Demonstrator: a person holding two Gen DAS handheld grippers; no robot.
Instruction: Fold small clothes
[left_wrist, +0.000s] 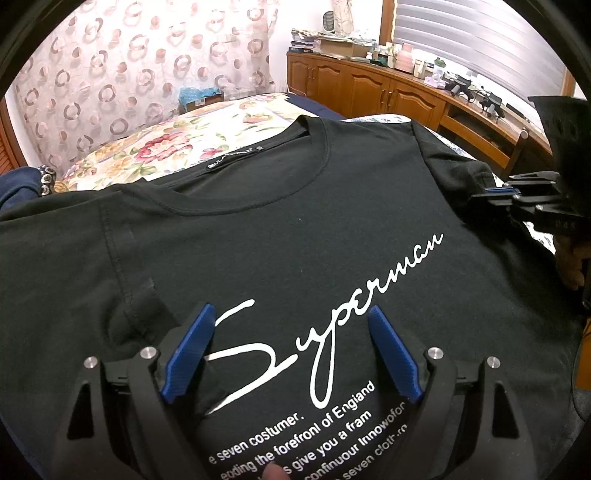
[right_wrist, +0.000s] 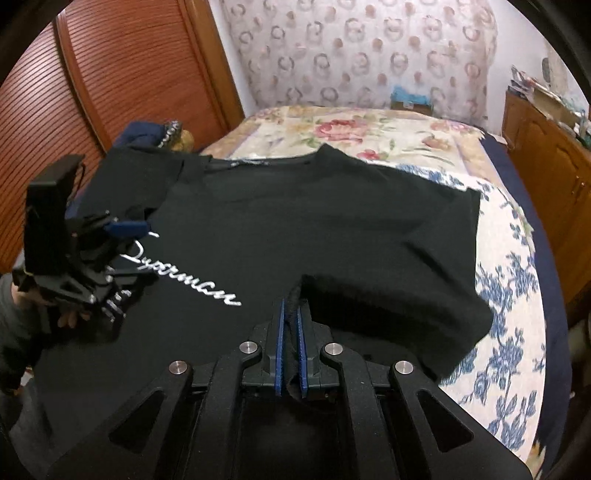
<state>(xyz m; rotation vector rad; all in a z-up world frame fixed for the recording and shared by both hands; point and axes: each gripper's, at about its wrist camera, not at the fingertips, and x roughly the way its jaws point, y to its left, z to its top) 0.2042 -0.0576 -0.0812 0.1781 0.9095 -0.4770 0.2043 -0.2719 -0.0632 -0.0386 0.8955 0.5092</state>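
The black T-shirt (left_wrist: 295, 221) lies front-up on the flowered bedspread (right_wrist: 388, 125), directly under both grippers, collar away from them. The right gripper (right_wrist: 290, 321) has its blue pads nearly together with a fold of the sleeve (right_wrist: 388, 295) pinched between them, and the sleeve is lifted and doubled inward over the shirt's body. The left gripper (left_wrist: 291, 325) stands wide over the script lettering (left_wrist: 332, 317), pads on either side of it, nothing between them.

I judge the step to be folding the sleeve side in toward the middle. To do it well, carry the pinched cloth flat and low across toward the left gripper, keep the new edge parallel to the side seam, and let go only when the layer lies without a ridge. The left gripper could press the chest down so the shirt does not drag.

The right wrist view shows the grip itself and the doubled sleeve, which the left view catches only at its right edge, where the right gripper looks like a thin blue line. The left view alone shows the collar label (left_wrist: 229, 162) and the small print below the lettering
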